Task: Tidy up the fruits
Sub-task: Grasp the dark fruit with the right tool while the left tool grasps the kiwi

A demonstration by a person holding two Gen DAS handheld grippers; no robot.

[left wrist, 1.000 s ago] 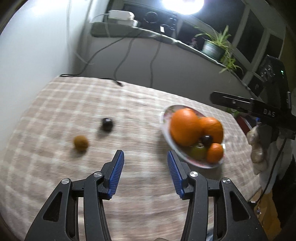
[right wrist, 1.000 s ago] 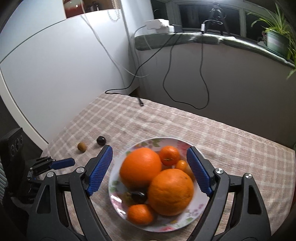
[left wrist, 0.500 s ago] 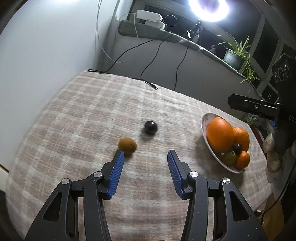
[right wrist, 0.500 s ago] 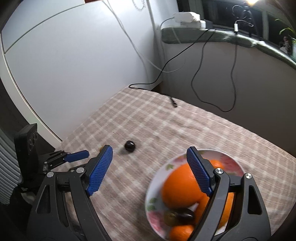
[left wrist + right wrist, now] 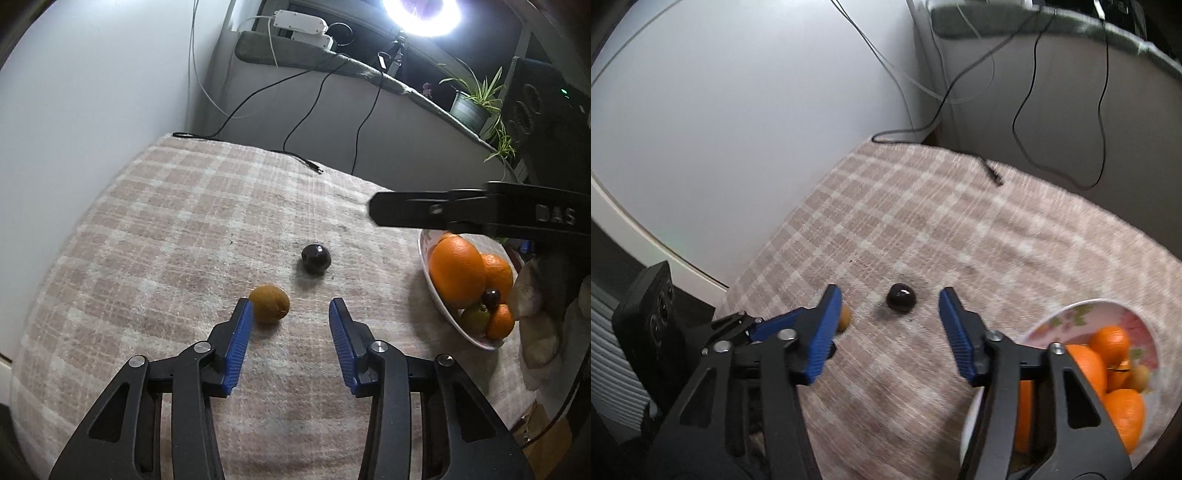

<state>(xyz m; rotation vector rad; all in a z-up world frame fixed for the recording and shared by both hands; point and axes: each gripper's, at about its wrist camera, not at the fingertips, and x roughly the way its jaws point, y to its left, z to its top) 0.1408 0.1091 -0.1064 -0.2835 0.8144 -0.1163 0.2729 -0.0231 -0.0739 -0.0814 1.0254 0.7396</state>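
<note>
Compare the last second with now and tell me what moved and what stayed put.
Both grippers swung away from the plate toward the two loose fruits. The right gripper, jaws closing, now frames the dark fruit; the left gripper, also closing, has its left pad beside the brown fruit. Nothing is gripped. Both loose fruits and the plate's oranges stayed put.

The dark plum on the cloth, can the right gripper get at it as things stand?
Probably yes. The dark plum lies alone on the checked cloth, just ahead of the right gripper, with nothing between them. Its jaws are closing but hold nothing. The kiwi and plate sit off to either side.
</note>
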